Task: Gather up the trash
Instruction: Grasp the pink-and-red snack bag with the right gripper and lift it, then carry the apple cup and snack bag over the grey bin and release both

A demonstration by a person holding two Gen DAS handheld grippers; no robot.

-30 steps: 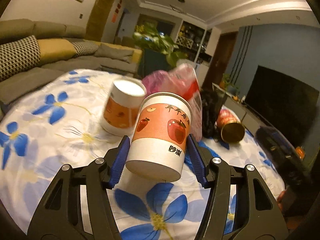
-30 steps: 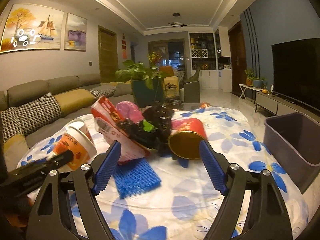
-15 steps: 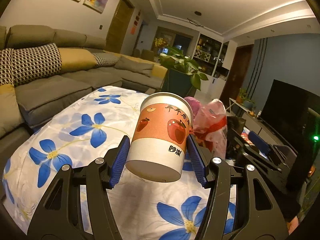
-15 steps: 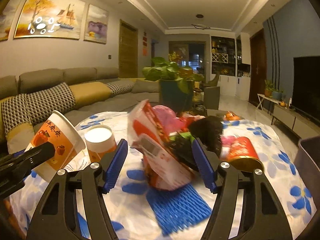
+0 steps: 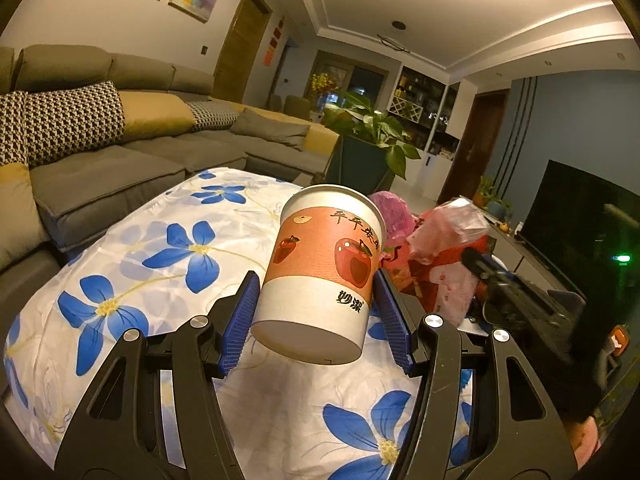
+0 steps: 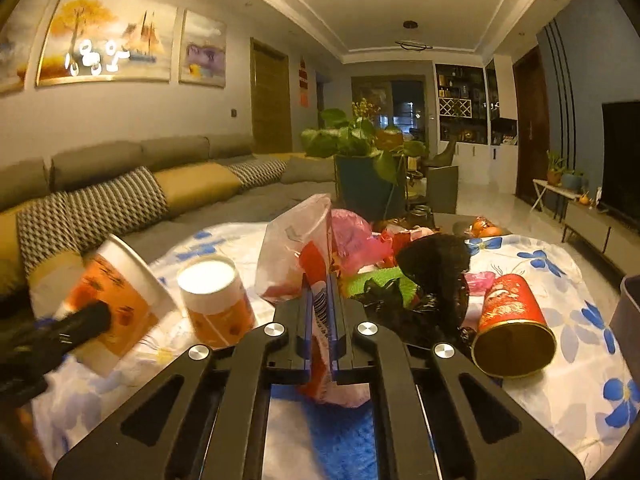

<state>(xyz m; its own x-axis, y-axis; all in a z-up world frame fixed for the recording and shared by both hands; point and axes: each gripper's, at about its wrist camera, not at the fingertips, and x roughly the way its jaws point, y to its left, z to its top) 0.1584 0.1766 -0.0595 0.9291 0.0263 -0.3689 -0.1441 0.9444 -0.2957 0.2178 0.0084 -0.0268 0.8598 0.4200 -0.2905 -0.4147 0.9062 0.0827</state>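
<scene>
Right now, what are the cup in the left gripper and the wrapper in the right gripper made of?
Apple-print cup: likely matte paper, with a rolled rim and printed band. Snack wrapper: seemingly thin glossy plastic film, crinkled and partly translucent, pinched flat between the pads.

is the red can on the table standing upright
No, the red can lies on its side on the floral tablecloth, its open end facing the camera.

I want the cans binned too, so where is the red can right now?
In the right wrist view the red can lies on its side on the flowered tablecloth, right of the black bag, its open end facing the camera.
</scene>
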